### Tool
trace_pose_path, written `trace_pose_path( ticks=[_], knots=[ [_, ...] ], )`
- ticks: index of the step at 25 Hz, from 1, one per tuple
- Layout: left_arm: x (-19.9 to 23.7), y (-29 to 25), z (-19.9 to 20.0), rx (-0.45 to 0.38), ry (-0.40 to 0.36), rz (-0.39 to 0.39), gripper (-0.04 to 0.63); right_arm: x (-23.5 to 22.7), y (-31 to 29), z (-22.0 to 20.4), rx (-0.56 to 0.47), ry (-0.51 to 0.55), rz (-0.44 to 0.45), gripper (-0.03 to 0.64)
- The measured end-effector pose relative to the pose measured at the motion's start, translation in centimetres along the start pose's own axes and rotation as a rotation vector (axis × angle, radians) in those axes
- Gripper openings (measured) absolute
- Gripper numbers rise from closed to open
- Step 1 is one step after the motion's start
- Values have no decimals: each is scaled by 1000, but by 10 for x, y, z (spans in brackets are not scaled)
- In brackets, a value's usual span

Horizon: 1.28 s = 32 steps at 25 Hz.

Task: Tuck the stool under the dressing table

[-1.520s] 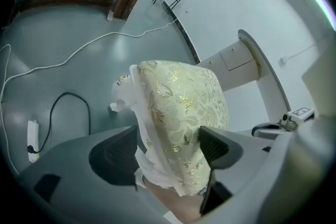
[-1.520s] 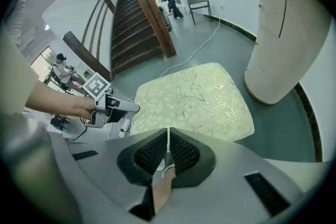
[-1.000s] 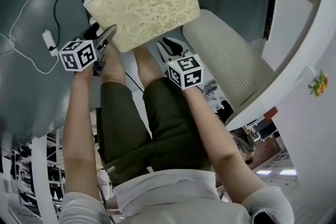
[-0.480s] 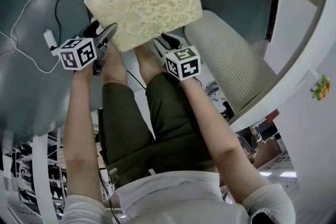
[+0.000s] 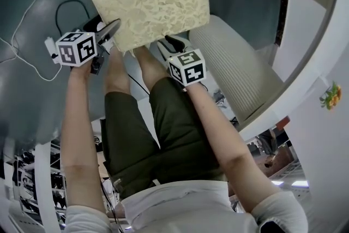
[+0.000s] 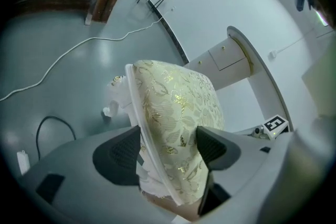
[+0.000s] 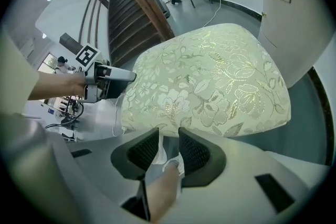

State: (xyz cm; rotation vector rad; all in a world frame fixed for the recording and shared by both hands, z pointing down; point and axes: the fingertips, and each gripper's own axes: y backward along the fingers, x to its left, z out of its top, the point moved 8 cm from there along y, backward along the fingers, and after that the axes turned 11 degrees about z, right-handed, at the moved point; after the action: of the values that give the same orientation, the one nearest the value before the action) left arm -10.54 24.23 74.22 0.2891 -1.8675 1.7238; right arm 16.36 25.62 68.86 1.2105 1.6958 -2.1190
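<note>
The stool [image 5: 152,0] has a cream cushion with a gold floral pattern and stands on the grey floor ahead of my legs. My left gripper [image 5: 110,31] is shut on the cushion's near left edge; in the left gripper view that edge [image 6: 178,107] runs between the two pads of the left gripper [image 6: 168,147]. My right gripper [image 5: 170,44] hangs just below the cushion's near edge [image 7: 210,81]. Its jaws have just been closing a little and stand narrowly open in the right gripper view [image 7: 169,147], with only my leg showing through the gap. A white, curved dressing table [image 5: 305,63] stands at the right.
A ribbed cream panel [image 5: 234,63] lies between the stool and the white furniture. A white cable [image 5: 27,3], a black cable [image 5: 65,3] and a small plug block [image 5: 50,43] lie on the floor at the left. A wooden slatted wall [image 7: 131,13] stands further off.
The stool has slid away from me, upward in the head view, and my left gripper went with it on the same edge. My right gripper has shifted up and left, toward the cushion's near edge.
</note>
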Motion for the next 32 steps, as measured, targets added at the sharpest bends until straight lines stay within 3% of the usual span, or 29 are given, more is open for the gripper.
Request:
trace_pose_path(
  ticks=[4,11,17,21,22,26,28,32],
  knots=[
    [1,-1,-5,-75,-12,3,325,-5,-2,-2,2,92,-11,124],
    [6,-6,2,-60,-80,-1,325,2,-15,-12,-21,118,-9,114],
    [-7,-8,14,-148,-112,16,318,-3,-11,-9,-53,178,-29,120],
    [-16,-20,44,-84,-169,-18,319,-5,-8,2,-74,82,-66,121],
    [-14,-21,41,-98,-171,-27,319,-6,-10,0,-81,84,-83,124],
    [2,-17,9,-290,-146,-23,323,-18,-28,-6,-130,232,-169,130],
    [9,-9,-10,-272,-154,-40,327,-4,-36,-22,-141,206,-190,150],
    [12,-10,-4,-200,-177,-69,330,-1,-39,-22,-184,127,-234,163]
  ],
)
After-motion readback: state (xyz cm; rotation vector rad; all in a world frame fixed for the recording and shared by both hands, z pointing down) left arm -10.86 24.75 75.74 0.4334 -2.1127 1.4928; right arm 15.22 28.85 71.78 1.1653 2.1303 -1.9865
